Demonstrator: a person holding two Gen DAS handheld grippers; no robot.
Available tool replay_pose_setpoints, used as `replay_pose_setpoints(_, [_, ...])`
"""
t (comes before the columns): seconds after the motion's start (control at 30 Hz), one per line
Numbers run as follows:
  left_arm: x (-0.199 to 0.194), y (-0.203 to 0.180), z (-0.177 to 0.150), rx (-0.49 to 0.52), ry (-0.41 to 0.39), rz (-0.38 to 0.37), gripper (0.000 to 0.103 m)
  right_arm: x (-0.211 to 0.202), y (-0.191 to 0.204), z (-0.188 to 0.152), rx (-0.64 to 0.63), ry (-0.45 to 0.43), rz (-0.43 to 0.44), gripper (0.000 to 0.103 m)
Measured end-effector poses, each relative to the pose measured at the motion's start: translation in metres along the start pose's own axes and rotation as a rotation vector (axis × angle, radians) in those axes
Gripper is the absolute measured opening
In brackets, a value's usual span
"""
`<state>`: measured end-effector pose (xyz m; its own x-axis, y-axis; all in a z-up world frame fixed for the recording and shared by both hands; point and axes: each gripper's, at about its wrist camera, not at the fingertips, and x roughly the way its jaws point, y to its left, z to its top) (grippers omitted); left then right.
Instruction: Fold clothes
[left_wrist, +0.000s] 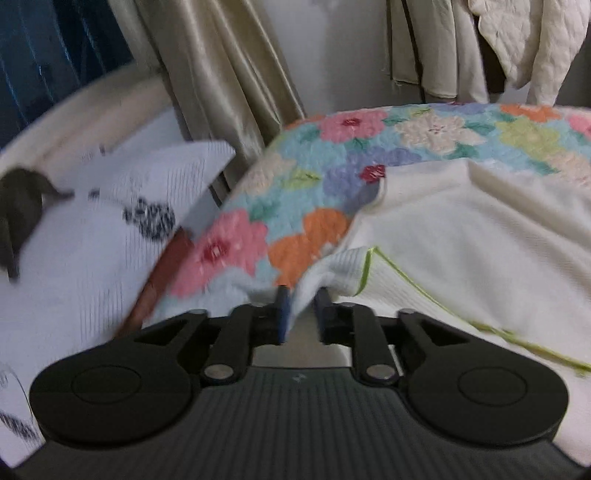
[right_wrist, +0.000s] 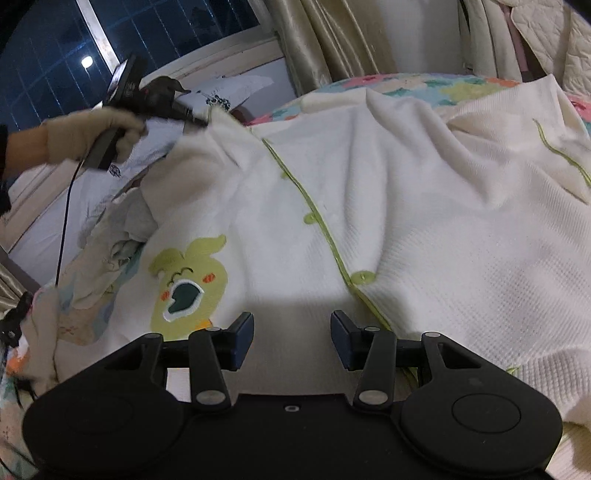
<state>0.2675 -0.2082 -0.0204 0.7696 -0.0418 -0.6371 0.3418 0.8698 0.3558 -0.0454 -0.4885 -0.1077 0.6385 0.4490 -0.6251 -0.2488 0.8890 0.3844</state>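
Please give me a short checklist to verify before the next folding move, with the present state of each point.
1. Left gripper has the cream waffle-knit cardigan with green trim between its fingers: ok.
2. That grip is firm: cannot tell.
3. Right gripper open, holding nothing: ok.
4. Cardigan lies flat: not ok, wrinkled.
5. Cardigan rests on the floral quilt: ok.

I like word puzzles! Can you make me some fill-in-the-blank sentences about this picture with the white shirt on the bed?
1. The cream garment has trim and buttons coloured ____.
2. The left gripper pinches a fold of the ____ garment.
3. The cartoon patch shows a character with its mouth wide ____.
4. The blanket under the garment is covered in a pattern of ____.

Missing words: green; cream; open; flowers
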Motion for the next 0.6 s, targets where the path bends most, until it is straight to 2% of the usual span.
replay_pose_setpoints(0.03, [0.008,-0.007,0.002,0.024,0.008,0.024,0.036,0.0,-0.001,-0.001,0.001,0.001,0.0,0.051])
replay_pose_setpoints(0.07, [0.016,-0.013,0.004,0.049,0.014,0.049,0.042,0.001,-0.001,-0.001,0.005,0.001,0.001,0.052])
replay_pose_setpoints(0.13, [0.021,-0.016,0.007,0.07,0.001,0.078,0.043,0.002,-0.002,-0.002,0.008,0.007,-0.002,0.052])
replay_pose_setpoints(0.17, [0.023,-0.015,0.01,0.072,-0.004,0.086,0.049,0.002,-0.002,-0.002,0.007,0.012,-0.005,0.052])
replay_pose_setpoints(0.2, [0.023,-0.012,0.012,0.076,-0.007,0.105,0.05,0.003,-0.001,-0.002,0.001,0.022,-0.012,0.052])
replay_pose_setpoints(0.3, [0.006,-0.004,0.012,0.059,-0.03,0.091,0.05,0.002,0.006,-0.001,-0.045,0.063,-0.048,0.052])
replay_pose_setpoints(0.37, [-0.016,-0.007,0.006,0.015,-0.048,0.001,0.05,0.0,0.01,0.001,-0.071,0.079,-0.063,0.053])
replay_pose_setpoints(0.47, [-0.054,-0.026,-0.014,-0.043,-0.065,-0.155,0.051,-0.009,0.006,0.006,-0.046,0.061,-0.059,0.054])
replay_pose_setpoints(0.6, [-0.101,-0.075,-0.056,-0.028,-0.08,-0.361,0.055,-0.024,-0.003,0.019,-0.001,-0.001,-0.048,0.056])
